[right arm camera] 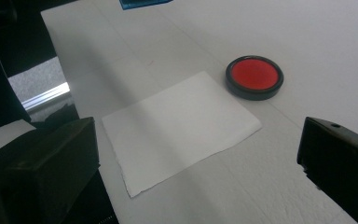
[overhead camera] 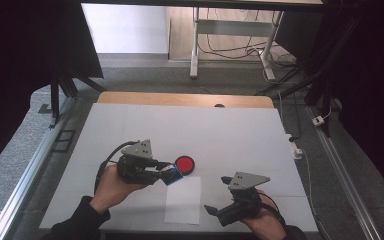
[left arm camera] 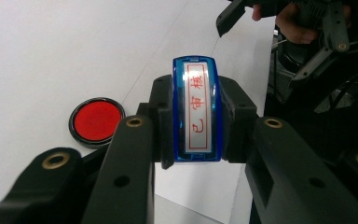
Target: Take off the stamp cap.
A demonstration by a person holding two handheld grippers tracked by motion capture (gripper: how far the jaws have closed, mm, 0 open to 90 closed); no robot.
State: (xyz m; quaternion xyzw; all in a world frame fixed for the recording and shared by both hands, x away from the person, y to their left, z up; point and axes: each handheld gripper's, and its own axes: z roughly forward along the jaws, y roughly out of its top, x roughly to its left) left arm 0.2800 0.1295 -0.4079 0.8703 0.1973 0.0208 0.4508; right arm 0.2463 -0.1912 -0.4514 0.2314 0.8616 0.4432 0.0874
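- Stamp (left arm camera: 197, 109), blue with a white label in red characters, is being held clamped between the fingers of the left gripper (overhead camera: 166, 172), lifted off the worktop (overhead camera: 130, 125).
- It is being kept just beside the round red ink pad (overhead camera: 184, 164), near the top edge of the white sheet of paper (overhead camera: 183, 200).
- Its printing face is being hidden from the cameras, so whether it is already being inked cannot be told.
- No mark is being shown on the paper in the right gripper view, so the stamping itself is being judged as not yet done.
- The right gripper (overhead camera: 219, 196) is being held low at the near right of the worktop, its fingers (right arm camera: 340, 163) standing wide apart with nothing between them.
- Still being left to do, by this reading: the stamp being pressed on the pad if needed, then brought down on the sheet, which may need steadying by the free gripper.
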